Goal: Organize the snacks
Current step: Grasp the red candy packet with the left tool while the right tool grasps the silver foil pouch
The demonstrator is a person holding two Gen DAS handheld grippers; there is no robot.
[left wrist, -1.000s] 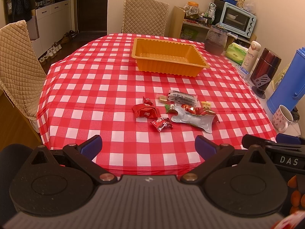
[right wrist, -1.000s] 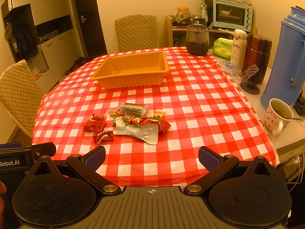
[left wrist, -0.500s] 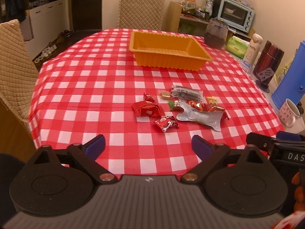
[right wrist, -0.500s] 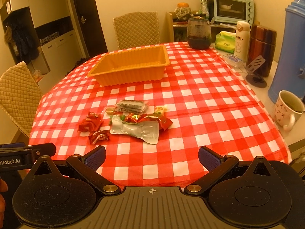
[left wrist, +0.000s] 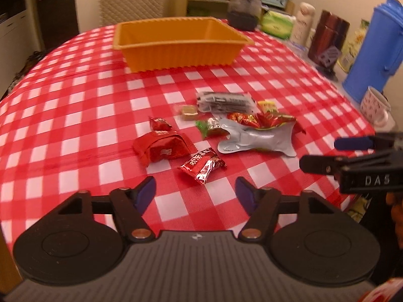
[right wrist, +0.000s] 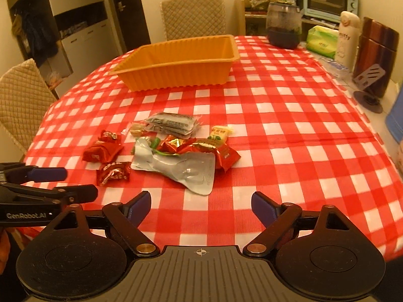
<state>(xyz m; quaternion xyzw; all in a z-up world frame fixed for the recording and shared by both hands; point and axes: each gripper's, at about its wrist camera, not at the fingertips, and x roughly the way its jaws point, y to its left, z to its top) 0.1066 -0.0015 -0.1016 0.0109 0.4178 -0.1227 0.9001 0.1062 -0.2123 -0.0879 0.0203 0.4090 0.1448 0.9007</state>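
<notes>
While both tools hang low over the near edge of the worktop point(left wrist: 75, 115), the snacks lie in a loose cluster on the red-and-white checked cloth, well short of the orange tray point(left wrist: 181, 42) that stands farther back toward the middle. The left gripper point(left wrist: 196, 191) has its jaws spread wide with nothing between them, and a small red foil candy point(left wrist: 202, 166) lies just ahead of the gap. Beside that candy, to its left, sits a larger red wrapped packet point(left wrist: 161, 148), with a little twisted red sweet point(left wrist: 158, 123) just behind it. To the right a flat silver pouch point(left wrist: 257, 141) lies partly under several red and green wrappers, and a dark clear-wrapped packet point(left wrist: 225, 102) rests behind them, close to a small tan cube point(left wrist: 189, 112).

The right gripper point(right wrist: 201, 207) also has its jaws wide apart and holds nothing; the silver pouch lies just ahead of it. A yellow-and-green sweet point(right wrist: 218, 134) sits at the right edge of the pile. Each tool shows at the edge of the other's view.

Along the right side of the worktop stand a patterned mug point(left wrist: 374, 109), a blue jug point(left wrist: 375, 47) and a dark brown canister point(right wrist: 376, 55), all well apart from the snacks. The tray's inside looks bare as far as the right wrist view shows.
</notes>
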